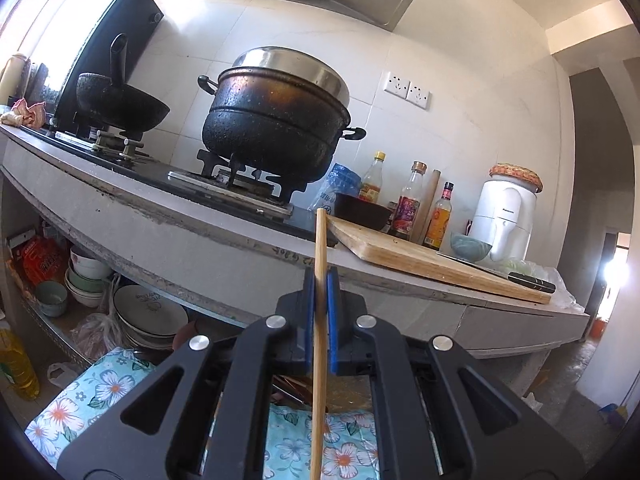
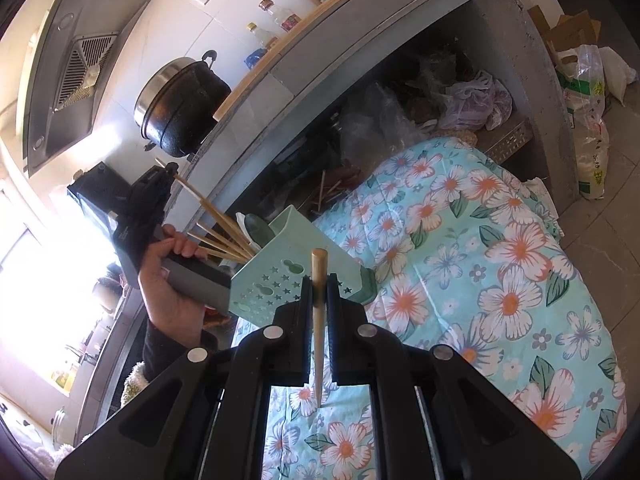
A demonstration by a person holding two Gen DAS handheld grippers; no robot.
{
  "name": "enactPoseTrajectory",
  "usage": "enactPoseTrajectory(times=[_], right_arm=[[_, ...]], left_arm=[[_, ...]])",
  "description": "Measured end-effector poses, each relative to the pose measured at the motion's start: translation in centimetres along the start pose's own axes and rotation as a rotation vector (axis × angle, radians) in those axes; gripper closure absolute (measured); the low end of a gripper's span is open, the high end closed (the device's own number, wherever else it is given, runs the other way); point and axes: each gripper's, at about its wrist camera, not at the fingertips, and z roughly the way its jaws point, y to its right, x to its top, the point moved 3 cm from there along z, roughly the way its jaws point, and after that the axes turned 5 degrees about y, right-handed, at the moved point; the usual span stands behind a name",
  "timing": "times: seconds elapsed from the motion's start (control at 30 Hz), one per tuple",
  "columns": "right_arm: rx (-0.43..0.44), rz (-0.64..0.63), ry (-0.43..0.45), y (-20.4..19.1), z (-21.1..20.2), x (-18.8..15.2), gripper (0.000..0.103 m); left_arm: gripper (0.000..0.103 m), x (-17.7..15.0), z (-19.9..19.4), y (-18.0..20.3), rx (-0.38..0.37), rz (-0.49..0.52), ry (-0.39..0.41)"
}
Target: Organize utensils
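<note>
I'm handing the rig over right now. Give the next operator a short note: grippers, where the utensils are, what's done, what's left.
Left gripper: shut on one wooden chopstick, held in front of the counter edge.
Right gripper: shut on another chopstick, thick end up, right by the green utensil holder.
The holder stands on the floral cloth and already has several chopsticks and a green spoon in it.
Left: drop both held chopsticks into the holder; a few more sticks seem to lie on the shelf behind.
</note>
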Motion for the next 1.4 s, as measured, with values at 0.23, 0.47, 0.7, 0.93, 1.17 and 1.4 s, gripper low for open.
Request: enactPoseTrajectory(times=[0.23,0.47,0.7,0.93,1.17,1.4], right_arm=[[0.005,-0.003,-0.013,0.0,0.0,0.1,0.096],[0.009,-0.038,0.001,-1.5,-0.6,0.1,0.096],[0.014,-0.193,0.106,-6.2,-3.3,2.4,0.096],[0.077,-0.43,0.268,-14.8,-5.1,7.0,0.096],[0.047,-0.624,0.303,-20.8,-0.7,9.0,0.096],[-0.032,-0.799,0.246,-22.7,5.8,6.3,0.096]], left_arm=[[0.098,-1.7,-0.8,0.5,-0.009,0.033,-0.033],[0.055,-0.6,-5.0,0.4,-0.046,0.04,0.001],[0.024,0.7,-11.1,0.1,-0.1,0.142,-0.021],[0.017,-2.3,-15.1,-4.6,-0.007,0.19,-0.24],[0.013,-6.8,-17.3,-8.3,0.124,0.194,-0.414],[0.011,-9.2,-17.4,-9.8,0.212,0.162,-0.52]])
